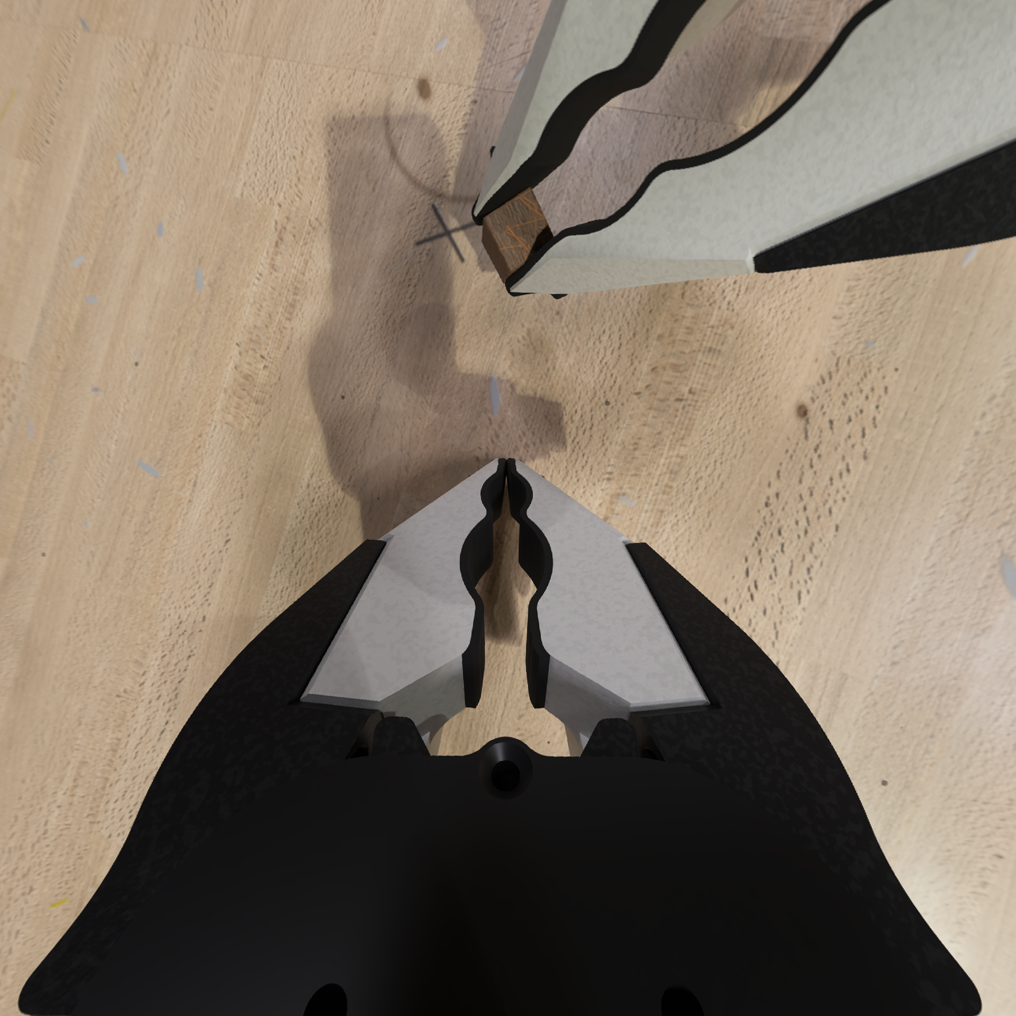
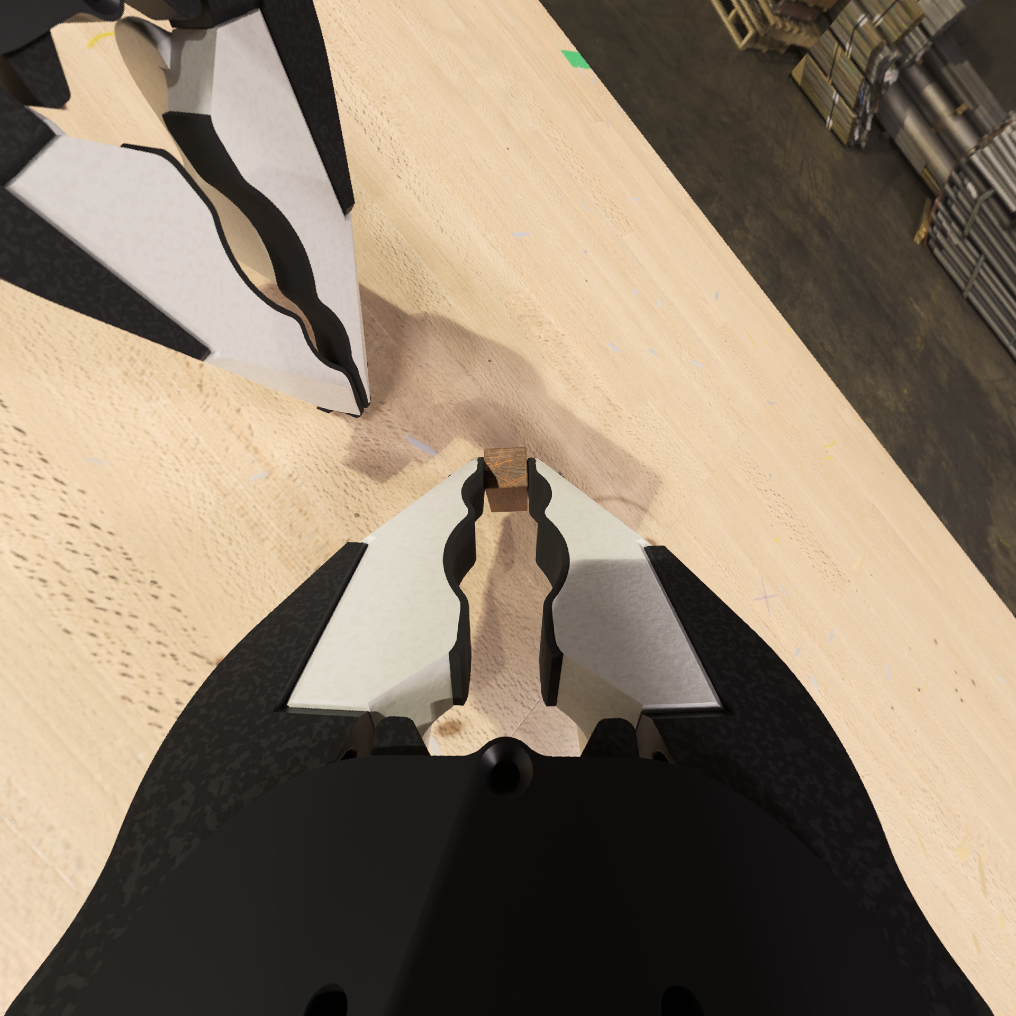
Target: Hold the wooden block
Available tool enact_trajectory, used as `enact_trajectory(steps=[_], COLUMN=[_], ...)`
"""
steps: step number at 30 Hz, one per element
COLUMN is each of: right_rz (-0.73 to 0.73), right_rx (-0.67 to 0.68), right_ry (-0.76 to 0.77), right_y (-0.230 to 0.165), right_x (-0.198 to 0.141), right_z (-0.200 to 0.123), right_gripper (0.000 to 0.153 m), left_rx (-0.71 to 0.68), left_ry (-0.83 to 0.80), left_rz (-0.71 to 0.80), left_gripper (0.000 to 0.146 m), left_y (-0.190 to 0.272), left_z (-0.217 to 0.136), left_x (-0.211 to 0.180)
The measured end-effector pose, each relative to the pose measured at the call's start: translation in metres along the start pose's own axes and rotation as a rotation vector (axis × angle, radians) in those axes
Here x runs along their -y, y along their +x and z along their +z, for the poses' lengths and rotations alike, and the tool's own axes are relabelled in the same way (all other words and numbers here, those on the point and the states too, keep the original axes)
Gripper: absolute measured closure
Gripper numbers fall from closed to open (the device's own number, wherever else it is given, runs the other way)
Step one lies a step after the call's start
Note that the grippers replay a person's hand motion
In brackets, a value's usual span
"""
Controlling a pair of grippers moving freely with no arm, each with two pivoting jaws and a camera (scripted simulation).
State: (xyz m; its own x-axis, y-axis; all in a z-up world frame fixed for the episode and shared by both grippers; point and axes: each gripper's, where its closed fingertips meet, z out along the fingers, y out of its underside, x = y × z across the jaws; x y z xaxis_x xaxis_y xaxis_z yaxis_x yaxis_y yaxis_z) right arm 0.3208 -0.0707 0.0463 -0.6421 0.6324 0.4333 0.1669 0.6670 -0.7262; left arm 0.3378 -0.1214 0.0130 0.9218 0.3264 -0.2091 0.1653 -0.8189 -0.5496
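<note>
The wooden block [image 2: 506,477] is a small brown cube with orange scratches. My right gripper [image 2: 504,468] is shut on it at the fingertips, just above the light wooden table. In the left wrist view the block [image 1: 514,231] shows between the right gripper's white fingers [image 1: 632,264], at the upper right. My left gripper [image 1: 504,466] is shut and empty, its tips together, a short way in front of the block. It also shows in the right wrist view [image 2: 360,404] at the upper left.
The light wooden table [image 2: 165,550] spreads under both grippers. A pencilled cross [image 1: 448,237] marks it beside the block. The table's edge [image 2: 769,308] runs diagonally at the right, with a dark floor and stacked metal stock [image 2: 934,126] beyond.
</note>
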Motion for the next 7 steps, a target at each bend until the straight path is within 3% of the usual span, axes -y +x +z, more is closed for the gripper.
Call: enact_trajectory(steps=[7], right_rz=[0.011], right_rx=[0.012], right_ry=[-0.013], right_y=[-0.0002], right_x=[-0.0038], right_z=[0.0014], right_gripper=[0.138], left_rx=[-0.093], left_ry=[-0.064], left_rz=[-0.069], left_gripper=[0.146], left_y=[0.0014], left_z=[0.0003], left_x=[-0.0001])
